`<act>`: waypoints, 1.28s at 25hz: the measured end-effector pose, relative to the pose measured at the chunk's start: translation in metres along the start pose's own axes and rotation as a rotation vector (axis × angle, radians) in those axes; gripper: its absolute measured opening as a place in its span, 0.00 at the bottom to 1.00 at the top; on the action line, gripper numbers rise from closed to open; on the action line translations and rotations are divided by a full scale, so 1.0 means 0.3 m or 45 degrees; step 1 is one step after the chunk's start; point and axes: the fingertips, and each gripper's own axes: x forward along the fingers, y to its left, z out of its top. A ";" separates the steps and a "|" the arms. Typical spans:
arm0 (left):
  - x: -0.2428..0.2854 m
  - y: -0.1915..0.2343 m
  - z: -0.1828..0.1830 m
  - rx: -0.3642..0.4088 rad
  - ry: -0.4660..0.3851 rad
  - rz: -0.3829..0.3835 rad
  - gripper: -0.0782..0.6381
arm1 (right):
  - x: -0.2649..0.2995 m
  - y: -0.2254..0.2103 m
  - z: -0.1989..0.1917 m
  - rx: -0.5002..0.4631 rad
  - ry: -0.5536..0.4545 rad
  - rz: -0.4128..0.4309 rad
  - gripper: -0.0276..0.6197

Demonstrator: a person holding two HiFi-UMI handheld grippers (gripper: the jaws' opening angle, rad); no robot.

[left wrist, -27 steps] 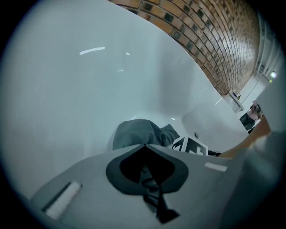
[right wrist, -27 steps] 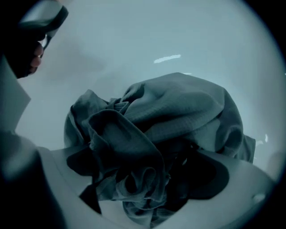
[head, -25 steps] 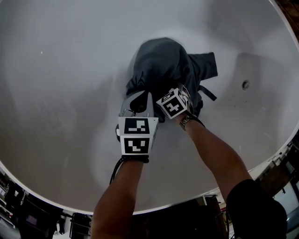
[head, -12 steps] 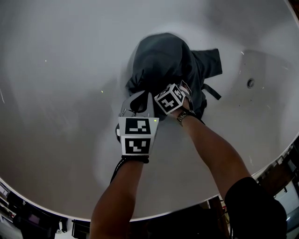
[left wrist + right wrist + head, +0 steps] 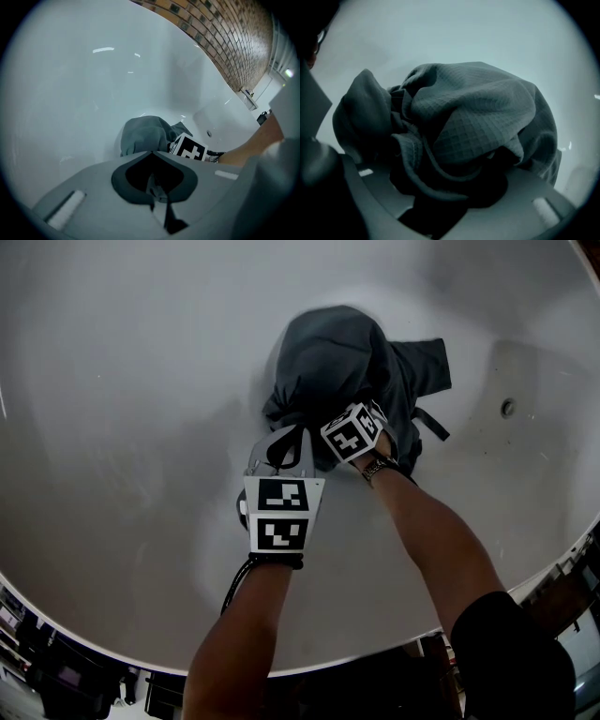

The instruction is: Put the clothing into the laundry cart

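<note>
A dark grey quilted garment [image 5: 337,362] lies bunched on the floor of a white bathtub [image 5: 141,427]. My left gripper [image 5: 286,442] is at the heap's near left edge, its jaws closed with a strip of the cloth [image 5: 154,185] caught between them. My right gripper [image 5: 361,413] points steeply down into the near right side of the heap. Its jaws have just been closing, and folds of the garment [image 5: 478,122] fill the gap between them. The right gripper's fingertips are buried in the cloth in the head view.
The tub's curved white walls rise on all sides, with an overflow fitting [image 5: 507,408] at the right. A dark strap [image 5: 431,425] of the garment trails to the right. A brick wall [image 5: 225,37] stands behind the tub.
Both grippers have sunk a little onto the garment. The right gripper's marker cube sits deeper against the cloth than before.
</note>
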 end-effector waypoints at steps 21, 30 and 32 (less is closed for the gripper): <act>-0.604 -0.206 0.504 -0.045 -0.088 0.061 0.11 | -0.860 0.117 0.182 0.090 -0.152 0.109 0.32; -0.940 -0.346 0.649 -0.128 -0.125 0.102 0.11 | -1.344 0.175 0.269 0.077 -0.230 0.150 0.32; -1.020 -0.361 0.687 -0.140 -0.134 0.116 0.11 | -1.450 0.189 0.291 0.077 -0.245 0.161 0.32</act>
